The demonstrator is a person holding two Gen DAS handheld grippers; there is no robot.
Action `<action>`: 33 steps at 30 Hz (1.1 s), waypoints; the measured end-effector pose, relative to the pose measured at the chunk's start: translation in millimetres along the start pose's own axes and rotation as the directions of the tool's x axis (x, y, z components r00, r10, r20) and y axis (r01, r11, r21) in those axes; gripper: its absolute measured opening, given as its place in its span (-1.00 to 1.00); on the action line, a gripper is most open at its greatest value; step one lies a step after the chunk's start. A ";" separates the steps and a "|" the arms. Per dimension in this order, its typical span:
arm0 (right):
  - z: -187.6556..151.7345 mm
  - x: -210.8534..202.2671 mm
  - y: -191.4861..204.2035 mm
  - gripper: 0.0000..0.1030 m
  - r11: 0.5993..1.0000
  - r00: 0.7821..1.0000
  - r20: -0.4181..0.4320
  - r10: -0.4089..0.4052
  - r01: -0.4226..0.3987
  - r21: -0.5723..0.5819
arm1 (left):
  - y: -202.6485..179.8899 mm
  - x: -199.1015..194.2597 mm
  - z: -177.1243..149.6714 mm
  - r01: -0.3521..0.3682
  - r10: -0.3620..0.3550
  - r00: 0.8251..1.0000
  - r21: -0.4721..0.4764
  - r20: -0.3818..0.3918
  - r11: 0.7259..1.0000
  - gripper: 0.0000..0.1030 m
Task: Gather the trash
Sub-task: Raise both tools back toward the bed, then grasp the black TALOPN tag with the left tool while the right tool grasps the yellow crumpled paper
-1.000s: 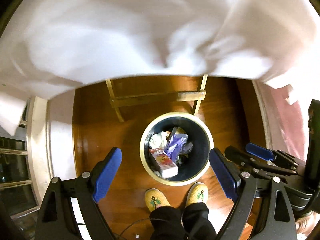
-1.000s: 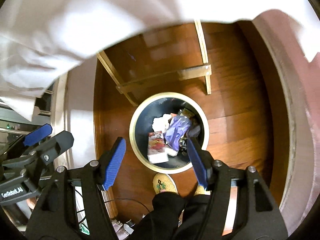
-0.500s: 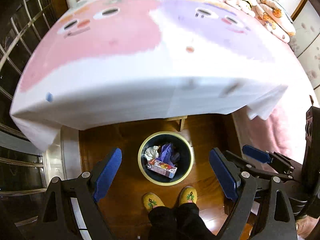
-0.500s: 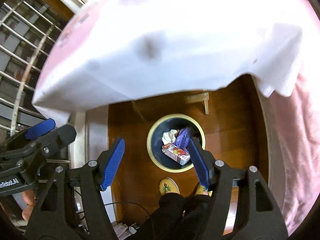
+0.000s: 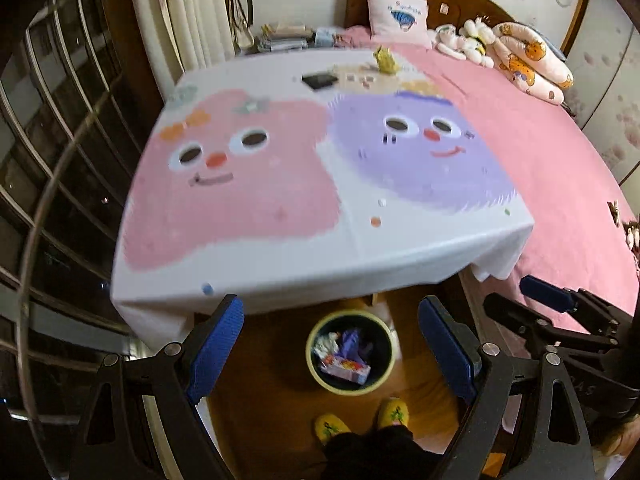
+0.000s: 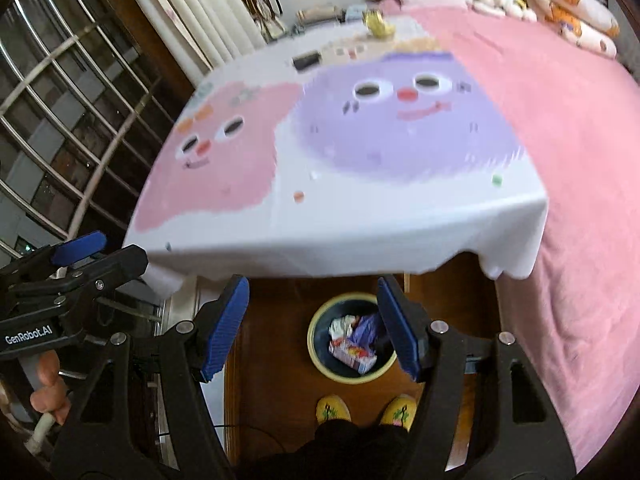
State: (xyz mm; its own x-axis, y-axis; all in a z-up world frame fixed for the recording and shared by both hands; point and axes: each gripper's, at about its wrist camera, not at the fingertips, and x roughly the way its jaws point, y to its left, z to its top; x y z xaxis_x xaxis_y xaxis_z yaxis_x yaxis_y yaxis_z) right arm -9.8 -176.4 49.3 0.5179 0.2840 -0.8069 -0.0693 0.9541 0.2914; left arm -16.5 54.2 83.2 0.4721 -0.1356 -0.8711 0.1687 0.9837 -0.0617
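Note:
A dark round trash bin [image 5: 384, 346] with a pale rim stands on the wooden floor below the table edge, holding a carton, purple wrapper and crumpled paper; it also shows in the right wrist view [image 6: 320, 340]. My left gripper [image 5: 334, 350] is open and empty, high above the bin. My right gripper [image 6: 314, 326] is open and empty beside it. A yellow crumpled piece [image 5: 385, 60] and a black flat object [image 5: 319, 80] lie at the table's far end, also in the right wrist view: the yellow piece [image 6: 377, 26], the black object [image 6: 306, 60].
The table [image 5: 260, 256] carries a white cloth with pink and purple cartoon faces. A pink bed [image 5: 560, 168] with pillows and plush toys lies to the right. Window bars [image 5: 60, 140] and curtains are at the left. My yellow slippers [image 5: 332, 428] stand by the bin.
Both grippers have risen from low over the bin to above table height. The tabletop and bed have come into view. The bin looks smaller. Both stay open.

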 end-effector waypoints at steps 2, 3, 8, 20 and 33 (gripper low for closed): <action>12.7 -13.9 6.2 0.24 1.000 0.999 0.034 -0.006 0.006 -0.004 | 3.5 -14.1 11.1 0.000 0.000 1.000 0.015 0.031 1.000 0.75; 19.4 -20.6 9.1 0.24 1.000 0.999 0.052 -0.009 0.009 -0.009 | 5.3 -18.8 15.6 -0.003 0.002 0.999 0.020 0.045 1.000 0.75; 55.1 -42.9 19.7 0.24 0.999 0.991 0.133 -0.025 0.031 -0.044 | 13.9 -38.4 47.0 -0.008 0.005 0.995 0.029 0.095 1.000 0.75; 196.3 -62.9 5.6 0.24 0.988 0.970 0.235 -0.060 0.092 -0.127 | 6.6 -49.2 163.1 -0.054 0.038 0.980 0.077 0.193 0.996 0.75; 415.9 114.8 -102.5 0.24 0.978 0.994 0.107 -0.002 0.024 -0.206 | -5.2 132.6 348.6 -0.075 0.081 0.996 -0.118 0.043 0.990 0.75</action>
State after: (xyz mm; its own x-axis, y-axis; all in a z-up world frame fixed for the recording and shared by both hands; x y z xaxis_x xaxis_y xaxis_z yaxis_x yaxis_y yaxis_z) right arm 411.4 -281.1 140.4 0.6065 0.2708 -0.7476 -0.2311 0.9597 0.1601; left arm 346.8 -9.9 137.8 0.5210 -0.0609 -0.8514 0.0296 0.9981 -0.0532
